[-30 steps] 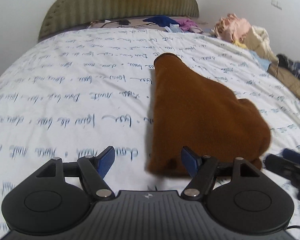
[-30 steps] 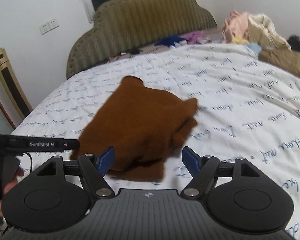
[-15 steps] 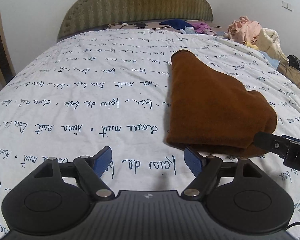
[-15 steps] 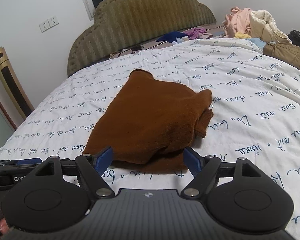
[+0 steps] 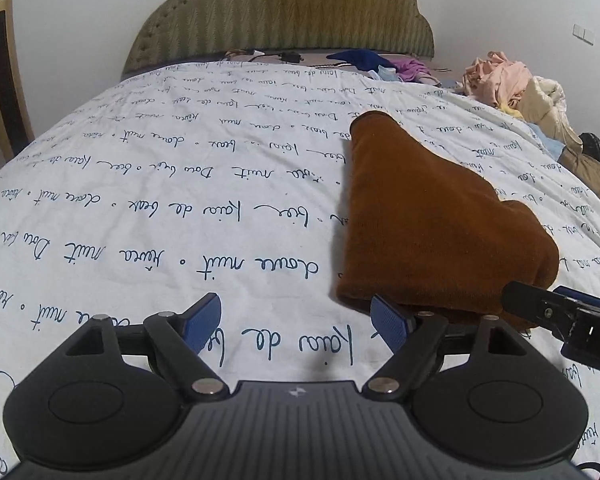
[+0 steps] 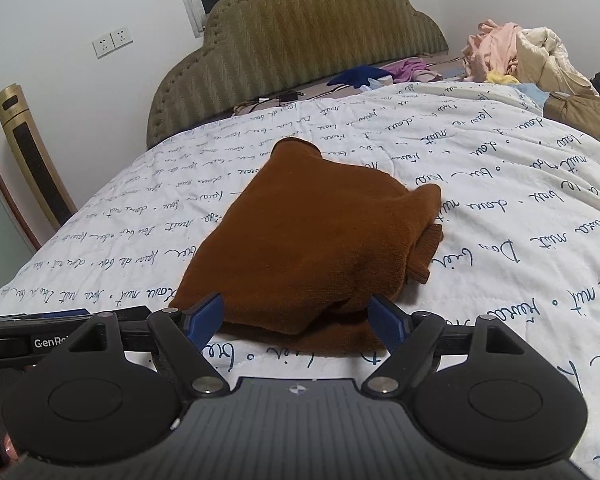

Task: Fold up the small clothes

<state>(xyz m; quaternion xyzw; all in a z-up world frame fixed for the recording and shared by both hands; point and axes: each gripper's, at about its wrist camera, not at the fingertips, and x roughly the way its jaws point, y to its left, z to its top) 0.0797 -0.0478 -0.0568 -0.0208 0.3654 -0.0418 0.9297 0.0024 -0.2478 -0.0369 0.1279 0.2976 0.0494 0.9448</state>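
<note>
Hidden: sweater's [image 5: 432,216] near hem sits behind the left gripper's [image 5: 296,322] right finger and the right gripper's [image 6: 296,322] pads; the right gripper is cut off at the left view's edge.
Room: bare quilt [image 5: 140,208] spreads wide left of the sweater; clothes pile [image 6: 516,56] lies far right of it.
Sweater: folded on the quilt, cuff [image 6: 426,252] poking out right.
Left gripper: spread wide, empty, left of the sweater.
Right gripper: spread wide, empty, straddling the sweater's near edge.

headboard [image 5: 280,16] | script-print quilt [image 5: 140,220] | wall sockets [image 6: 112,43]
</note>
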